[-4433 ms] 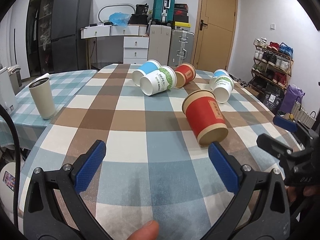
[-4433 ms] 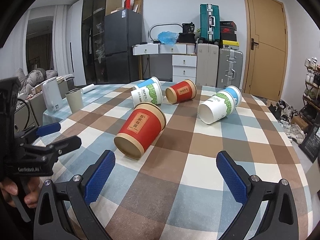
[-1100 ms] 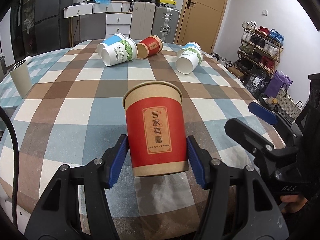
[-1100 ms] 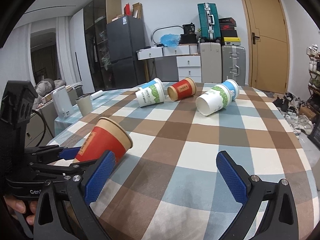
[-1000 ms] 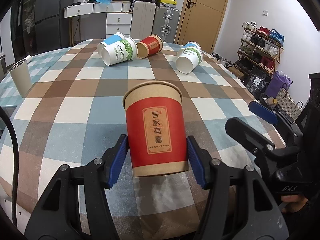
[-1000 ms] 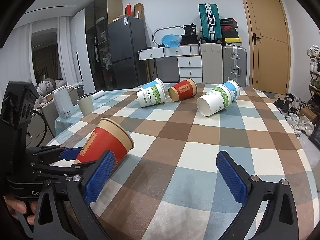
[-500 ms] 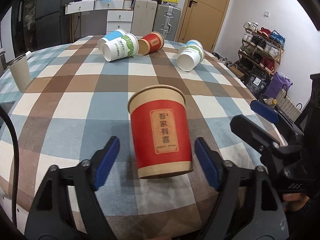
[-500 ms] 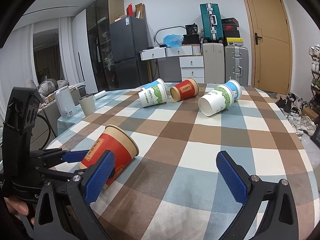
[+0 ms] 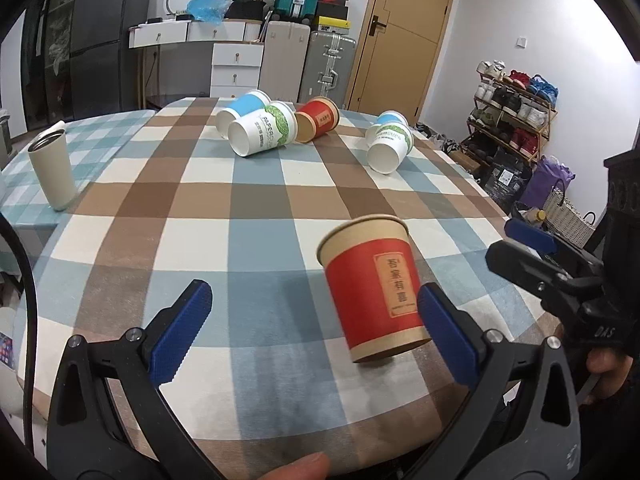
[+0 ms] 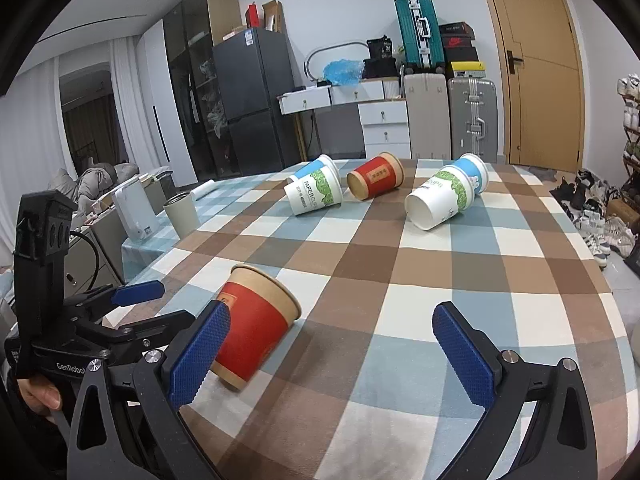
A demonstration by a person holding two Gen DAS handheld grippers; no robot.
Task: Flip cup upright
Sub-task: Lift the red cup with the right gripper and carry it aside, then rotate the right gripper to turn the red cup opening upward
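**Red cup standing upright near table edge**

Left tool (image 9: 314, 330) is gaping wide, gripping nothing; red cup (image 9: 374, 294) is standing mouth-up on the checked table (image 9: 224, 200), just beside its right pad. Right tool (image 10: 334, 354) is likewise spread open. Farther off, a white-green cup (image 9: 262, 134) is lying tipped over.

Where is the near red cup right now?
The near red cup stands mouth up on the checked tablecloth near its front edge, just inside the open left gripper's right finger, far from the tipped cups.
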